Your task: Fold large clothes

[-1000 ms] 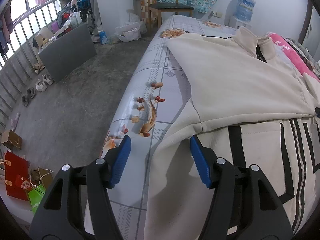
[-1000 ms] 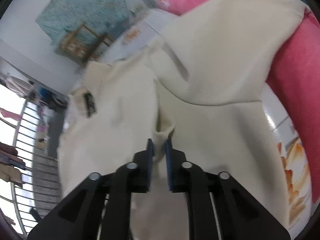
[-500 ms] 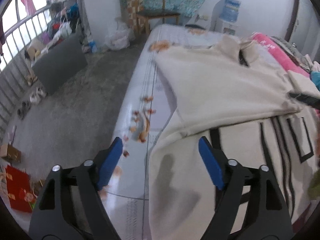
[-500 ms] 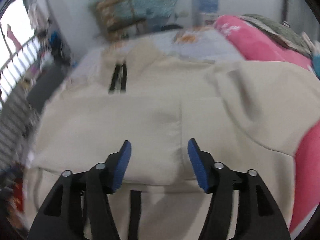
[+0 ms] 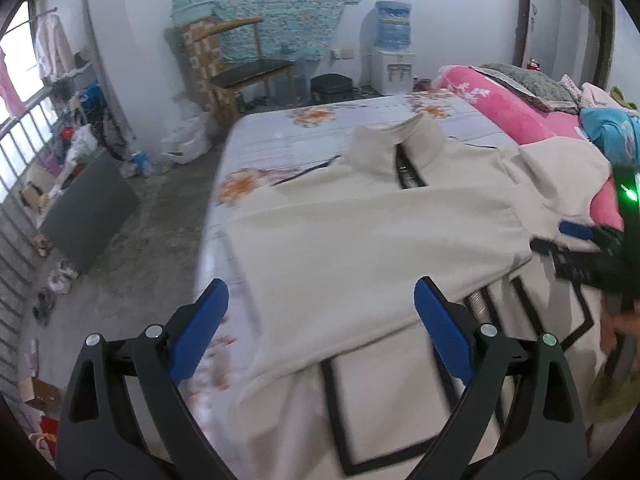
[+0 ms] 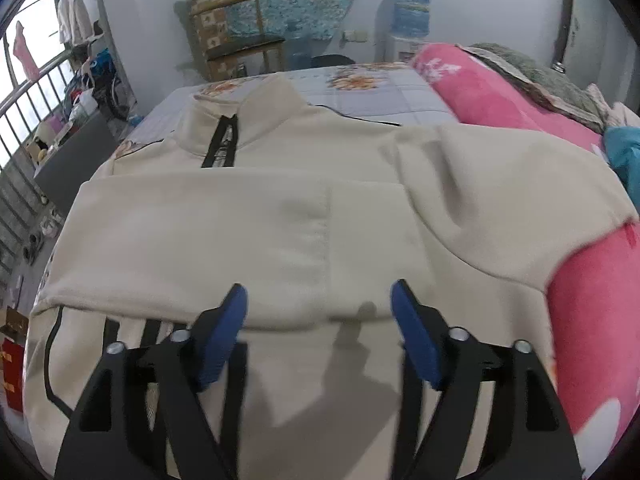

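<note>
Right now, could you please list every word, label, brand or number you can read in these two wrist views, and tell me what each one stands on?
No text can be read in either view.
The blue water bottle on the white dispenser may carry a label, but it is too blurred to read.
The red paper bag on the floor shows yellowish marks, too small to read.
The cream zip-up jacket with black stripes shows no lettering.

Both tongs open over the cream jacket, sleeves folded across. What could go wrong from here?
1. The right shoulder of the jacket drapes up onto the pink blanket; the next fold may come out skewed or snag it.
2. The sleeves lie loose across the chest; lifting the hem could slide them off.
3. The jacket's left edge lies near the bed edge; a pull by the left tongs may drag it over. Right tongs hold nothing.
</note>
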Motion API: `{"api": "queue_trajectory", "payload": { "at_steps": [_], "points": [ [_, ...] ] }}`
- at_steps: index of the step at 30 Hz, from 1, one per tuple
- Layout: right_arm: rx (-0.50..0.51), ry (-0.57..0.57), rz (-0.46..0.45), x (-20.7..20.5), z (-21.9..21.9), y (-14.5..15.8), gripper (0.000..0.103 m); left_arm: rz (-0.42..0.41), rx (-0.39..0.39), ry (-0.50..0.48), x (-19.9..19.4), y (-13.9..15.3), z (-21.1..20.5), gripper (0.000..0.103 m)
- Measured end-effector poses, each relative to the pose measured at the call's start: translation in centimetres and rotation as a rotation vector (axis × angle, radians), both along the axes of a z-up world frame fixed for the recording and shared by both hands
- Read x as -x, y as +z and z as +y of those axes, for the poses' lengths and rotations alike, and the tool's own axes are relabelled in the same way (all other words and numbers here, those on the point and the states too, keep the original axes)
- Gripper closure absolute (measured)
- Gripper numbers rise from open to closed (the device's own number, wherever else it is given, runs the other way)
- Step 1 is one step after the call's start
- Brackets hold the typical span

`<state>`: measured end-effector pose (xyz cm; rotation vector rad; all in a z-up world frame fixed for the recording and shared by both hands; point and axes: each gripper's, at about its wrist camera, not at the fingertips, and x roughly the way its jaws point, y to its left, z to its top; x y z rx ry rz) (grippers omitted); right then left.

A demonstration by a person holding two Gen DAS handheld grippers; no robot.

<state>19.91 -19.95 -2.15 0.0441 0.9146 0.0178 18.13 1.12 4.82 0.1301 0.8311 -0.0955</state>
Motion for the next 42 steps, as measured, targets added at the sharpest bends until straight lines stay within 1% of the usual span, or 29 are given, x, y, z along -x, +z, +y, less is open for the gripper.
{"api": "queue_trajectory", "payload": {
  "at_steps": [2, 4, 8, 13, 15, 16, 18, 19, 22, 24, 26, 30, 32, 34, 35, 38, 40, 41, 42],
  "points": [
    [0.003, -0.007, 0.01, 1.1, -0.7, 0.1, 0.022, 0.02, 0.014, -0.012, -1.7, -1.1, -1.9, 0.013],
    [0.011, -0.006, 0.03, 1.9, -1.2, -0.2, 0.02, 0.041, 0.019, -0.02, -3.3, -2.4, -3.8, 0.013],
    [0.043, -0.024, 0.059, 3.2, -2.0, -1.2, 0.016, 0.076, 0.015, -0.036, -5.4, -5.4, -6.9, 0.013],
    [0.074, -0.025, 0.115, 3.3, -2.3, -3.1, 0.015, 0.14, 0.002, -0.047, -7.0, -9.2, -9.0, 0.013],
    [0.091, -0.018, 0.124, 3.3, -2.1, -3.6, 0.013, 0.167, -0.014, -0.054, -7.2, -10.5, -9.4, 0.013],
    [0.091, -0.011, 0.13, 3.2, -2.0, -3.9, 0.009, 0.165, -0.015, -0.051, -7.1, -10.8, -9.5, 0.012],
    [0.088, -0.008, 0.131, 3.3, -1.9, -4.0, 0.006, 0.161, -0.004, -0.04, -7.0, -10.8, -9.3, 0.01],
    [0.087, -0.01, 0.13, 3.4, -1.9, -4.1, 0.006, 0.166, 0.008, -0.032, -7.1, -11.0, -9.1, 0.008],
    [0.063, -0.017, 0.13, 3.4, -2.2, -4.2, 0.006, 0.183, 0.056, -0.016, -7.3, -11.2, -8.4, 0.008],
    [0.06, -0.01, 0.125, 3.5, -2.2, -4.2, 0.006, 0.174, 0.044, -0.019, -7.2, -11.2, -8.5, 0.007],
    [0.059, -0.001, 0.122, 3.6, -2.3, -4.2, 0.006, 0.172, 0.047, -0.013, -7.2, -11.3, -8.4, 0.007],
    [0.067, 0.056, 0.126, 3.9, -2.5, -4.1, 0.006, 0.186, 0.045, -0.006, -7.3, -11.1, -8.5, 0.007],
    [0.054, 0.066, 0.138, 4.0, -2.8, -3.7, 0.006, 0.198, 0.044, 0.003, -7.4, -11.1, -8.5, 0.007],
    [0.027, 0.051, 0.117, 4.4, -3.7, -2.6, 0.006, 0.202, 0.044, 0.007, -7.4, -11.0, -8.4, 0.007],
    [0.011, 0.038, 0.09, 4.8, -4.4, -1.5, 0.006, 0.202, 0.044, 0.007, -7.4, -11.0, -8.4, 0.007],
    [-0.038, -0.028, 0.018, 5.6, -8.3, 1.7, 0.006, 0.198, 0.043, -0.007, -7.5, -11.0, -8.4, 0.007],
    [-0.068, -0.1, -0.019, 5.7, -12.0, 3.2, 0.006, 0.2, 0.045, -0.013, -7.5, -11.1, -8.2, 0.007],
    [-0.088, -0.161, -0.029, 5.4, -14.7, 3.9, 0.006, 0.201, 0.044, -0.011, -7.5, -11.1, -8.3, 0.007],
    [-0.128, -0.228, -0.042, 5.1, -17.9, 4.4, 0.006, 0.202, 0.043, -0.008, -7.5, -11.1, -8.3, 0.007]
  ]
}}
